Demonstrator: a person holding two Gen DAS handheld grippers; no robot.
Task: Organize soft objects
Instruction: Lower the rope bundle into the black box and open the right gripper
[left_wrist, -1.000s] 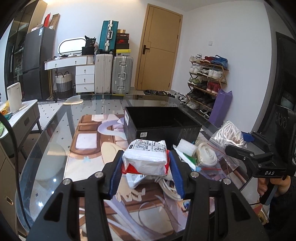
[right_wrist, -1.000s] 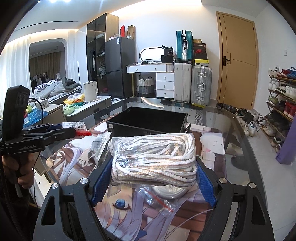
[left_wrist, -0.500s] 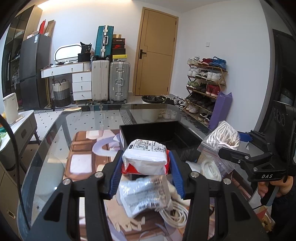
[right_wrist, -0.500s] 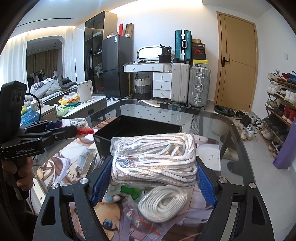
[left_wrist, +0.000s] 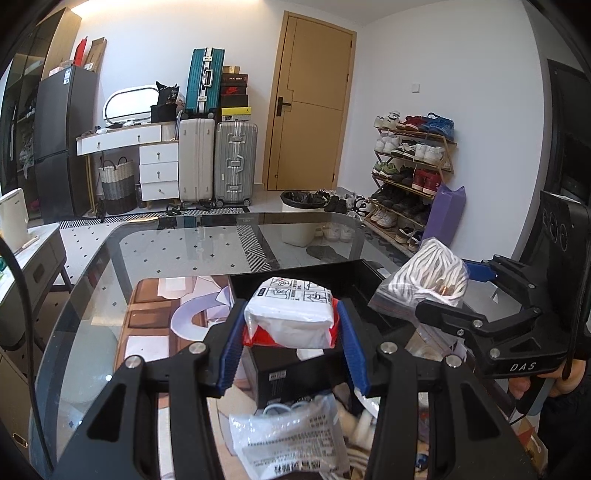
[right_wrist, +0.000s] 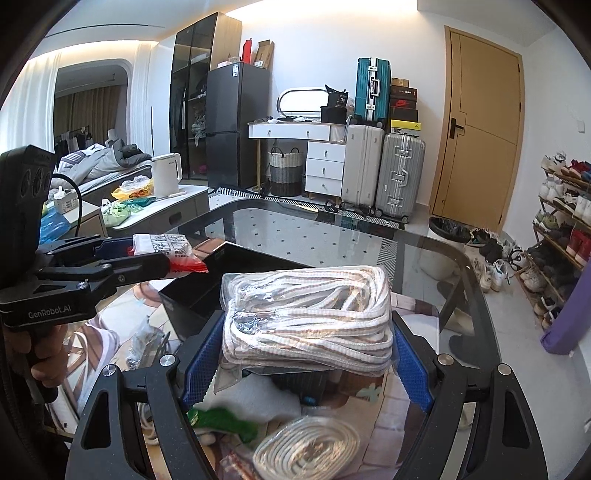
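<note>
Left wrist view: a white packet (left_wrist: 291, 317) is clamped by the left gripper (left_wrist: 290, 345). A bag of cord (right_wrist: 306, 317) is pinched by the right gripper (right_wrist: 306, 354). Either could be dropped short of the black box (left_wrist: 332, 280) if released early.

A glossy glass tabletop (left_wrist: 177, 251) is seen; the bin (right_wrist: 207, 291) looks matt black plastic. Rope (right_wrist: 306, 317) – ribbed cloth cord – is wrapped in clear crinkled film (shiny).

A white packet (left_wrist: 291, 317) with a red edge and black line drawings sits above a black bin (left_wrist: 295, 280). Beside the bin, a clear bag (right_wrist: 306, 325) holds white cord with brown stripes, between blue pads (right_wrist: 412, 363).
</note>
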